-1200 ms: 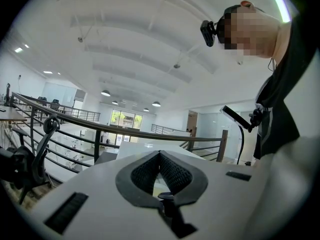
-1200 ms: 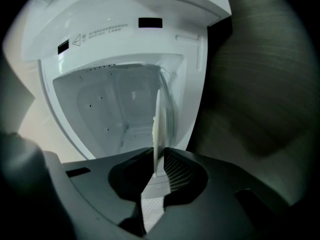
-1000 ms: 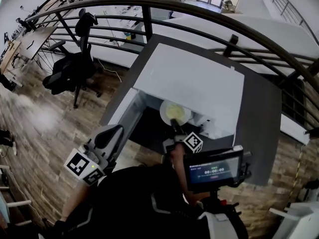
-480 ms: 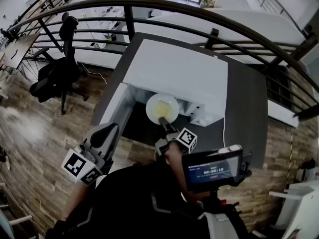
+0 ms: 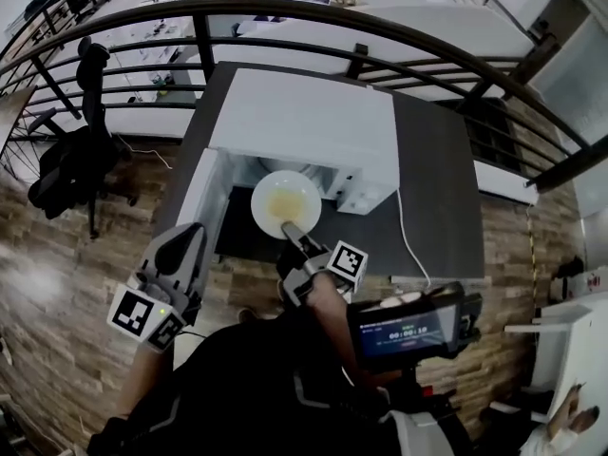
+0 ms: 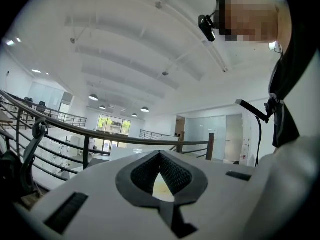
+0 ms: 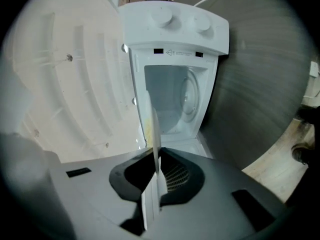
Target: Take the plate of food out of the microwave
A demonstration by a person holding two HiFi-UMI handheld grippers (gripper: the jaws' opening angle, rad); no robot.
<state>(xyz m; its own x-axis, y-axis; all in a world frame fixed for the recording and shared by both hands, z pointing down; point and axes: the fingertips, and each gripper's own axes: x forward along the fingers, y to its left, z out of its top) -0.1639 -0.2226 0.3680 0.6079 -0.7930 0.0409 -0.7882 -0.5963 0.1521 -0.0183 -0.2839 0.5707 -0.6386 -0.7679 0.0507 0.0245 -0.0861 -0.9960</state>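
Observation:
A white plate [image 5: 285,200] with yellow food hangs in front of the open white microwave [image 5: 304,122], just outside its cavity. My right gripper [image 5: 289,229] is shut on the plate's near rim. In the right gripper view the plate [image 7: 152,129] stands edge-on between the pads, with the empty cavity [image 7: 175,101] behind it. My left gripper [image 5: 180,245] hangs off to the left, below the microwave's open door [image 5: 198,202], touching nothing. In the left gripper view its jaws [image 6: 160,155] point up toward the ceiling, tips together, holding nothing.
The microwave stands on a dark grey table [image 5: 432,188] with a white cable [image 5: 407,240] trailing across it. A black railing [image 5: 285,12] curves behind the table. An office chair [image 5: 71,160] stands on the wooden floor at the left. A small screen [image 5: 408,331] sits at the person's chest.
The plate has come out of the microwave's cavity toward the person, still held by my right gripper. My left gripper stayed low on the left.

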